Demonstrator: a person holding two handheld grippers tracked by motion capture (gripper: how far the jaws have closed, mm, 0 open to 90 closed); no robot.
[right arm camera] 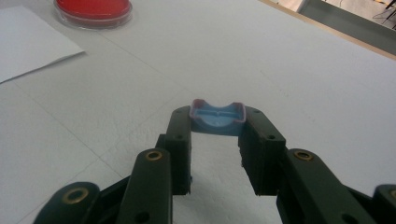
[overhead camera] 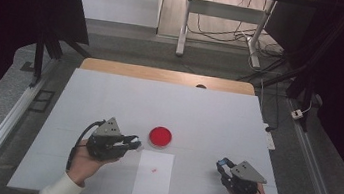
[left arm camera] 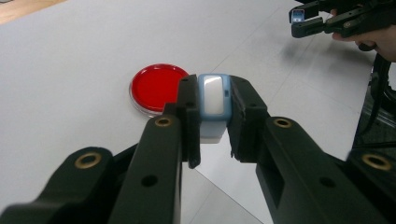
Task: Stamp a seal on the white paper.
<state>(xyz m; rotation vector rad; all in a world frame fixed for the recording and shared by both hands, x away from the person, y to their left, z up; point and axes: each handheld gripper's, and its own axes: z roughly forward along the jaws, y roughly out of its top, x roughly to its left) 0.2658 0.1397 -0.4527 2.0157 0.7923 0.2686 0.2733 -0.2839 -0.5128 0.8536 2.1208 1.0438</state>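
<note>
From above, the left gripper (overhead camera: 134, 144) sits just left of a red petri dish (overhead camera: 160, 136), with a white paper sheet (overhead camera: 153, 175) below bearing a small red mark (overhead camera: 153, 170); the right gripper (overhead camera: 222, 165) rests well apart at the table's (overhead camera: 218, 113) right.

The left gripper view reveals its jaws pinching a blue-and-white stamp body (left arm camera: 214, 100), the dish (left arm camera: 156, 87) just beyond.

The right gripper view shows its jaws clamping a blue cap (right arm camera: 217, 117), squeezed inward.
</note>
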